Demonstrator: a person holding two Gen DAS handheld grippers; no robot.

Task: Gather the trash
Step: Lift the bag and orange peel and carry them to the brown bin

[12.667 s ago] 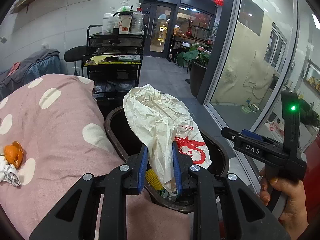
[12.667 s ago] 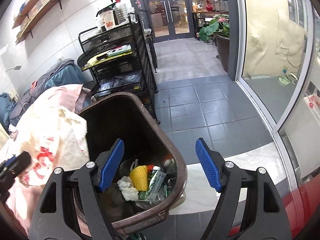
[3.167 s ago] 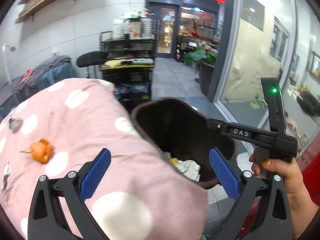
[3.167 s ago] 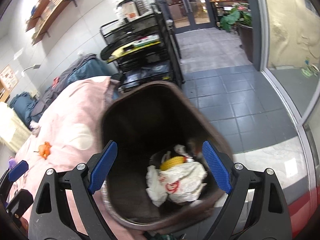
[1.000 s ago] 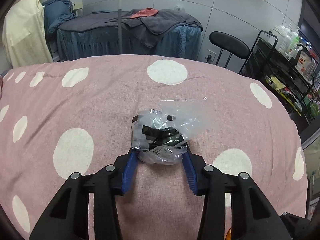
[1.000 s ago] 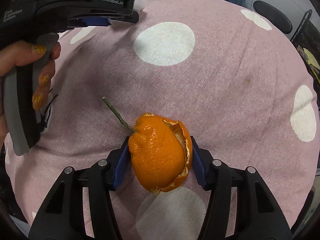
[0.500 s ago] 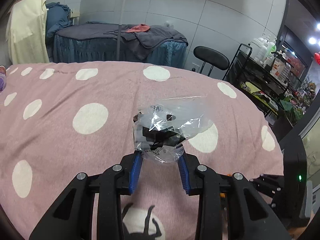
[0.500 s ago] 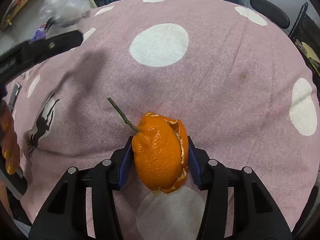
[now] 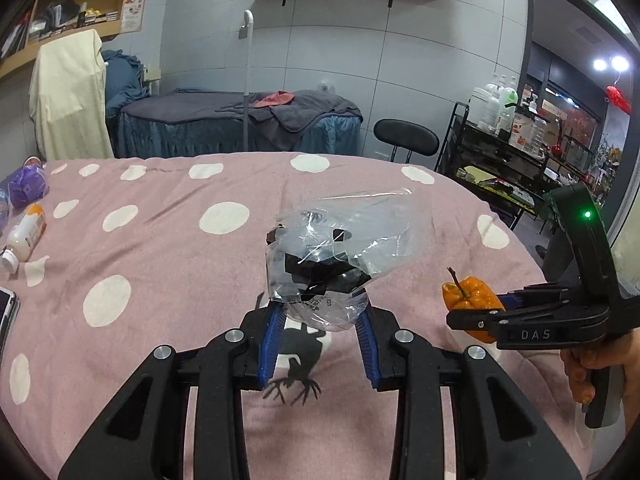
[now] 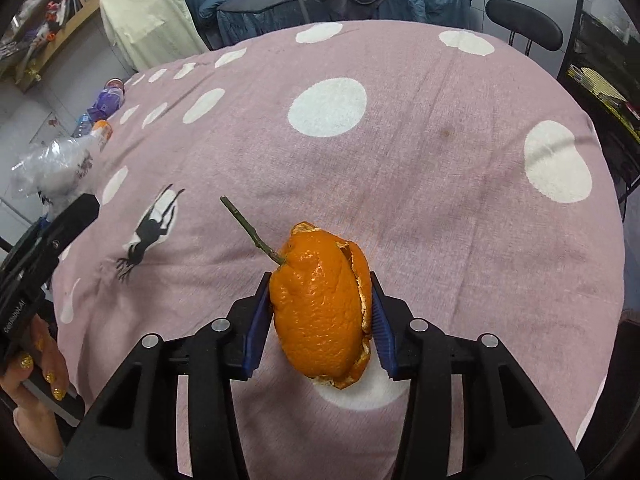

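The left gripper (image 9: 320,330) is clamped on a crumpled clear plastic bag (image 9: 332,264), which bulges above and ahead of its blue pads. An orange peel (image 10: 320,312) with its stem is pinched between the right gripper (image 10: 318,320) pads, whose jaws have just been closing. Both pieces are held clear of the polka-dot pink blanket (image 10: 440,168), presumably for carrying to a bin.

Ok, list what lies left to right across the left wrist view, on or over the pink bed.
phone → white bottle → plastic bag in the left gripper → orange peel in the right gripper
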